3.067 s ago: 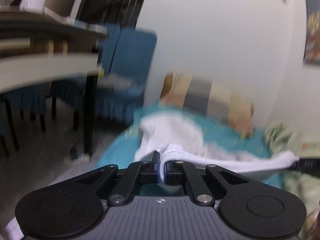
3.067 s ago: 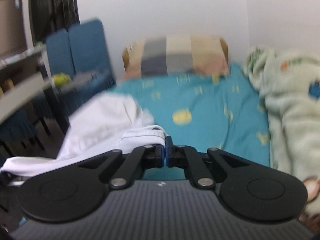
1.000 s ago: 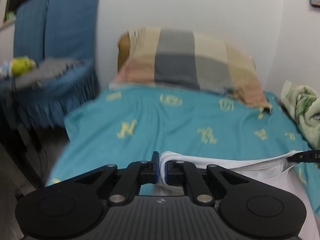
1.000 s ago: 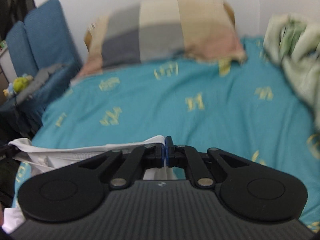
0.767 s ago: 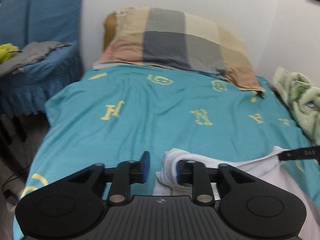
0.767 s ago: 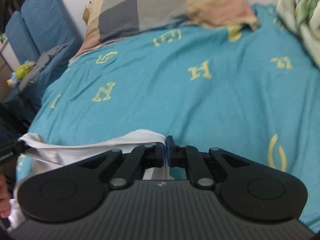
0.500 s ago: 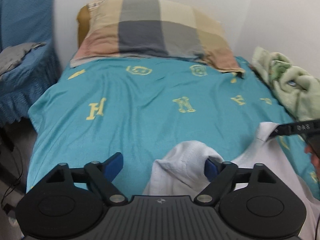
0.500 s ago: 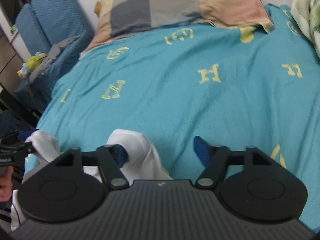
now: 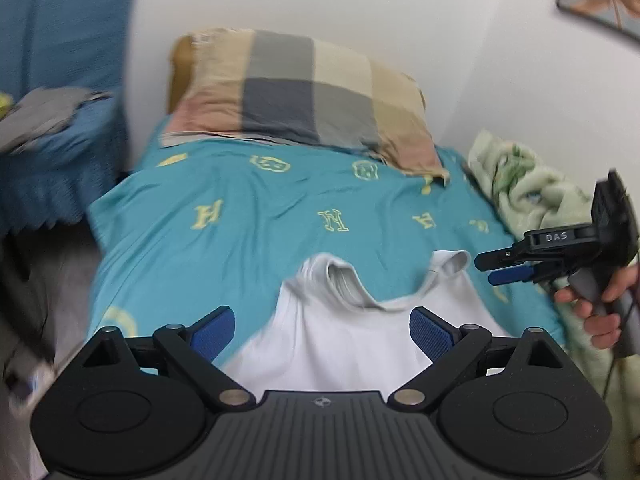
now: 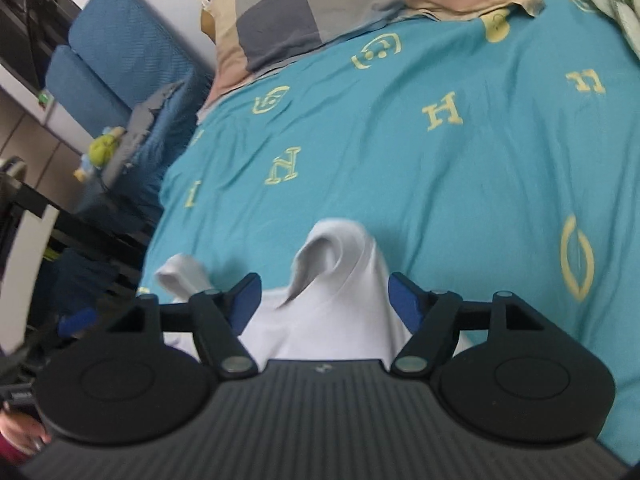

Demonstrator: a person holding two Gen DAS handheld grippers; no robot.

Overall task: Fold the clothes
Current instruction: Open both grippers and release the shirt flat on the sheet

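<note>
teal lettered bedsheet (image 9: 248, 216); both grippers (image 9: 320, 328) (image 10: 325, 294) spread over white garment (image 9: 340, 344); "das".

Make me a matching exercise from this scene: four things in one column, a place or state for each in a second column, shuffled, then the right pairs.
1. white garment
2. checked pillow
3. green blanket
4. left gripper

a. open, holding nothing
b. bunched at the bed's right edge
c. at the head of the bed
d. lying on the teal sheet

Pairs: 1-d, 2-c, 3-b, 4-a
</note>
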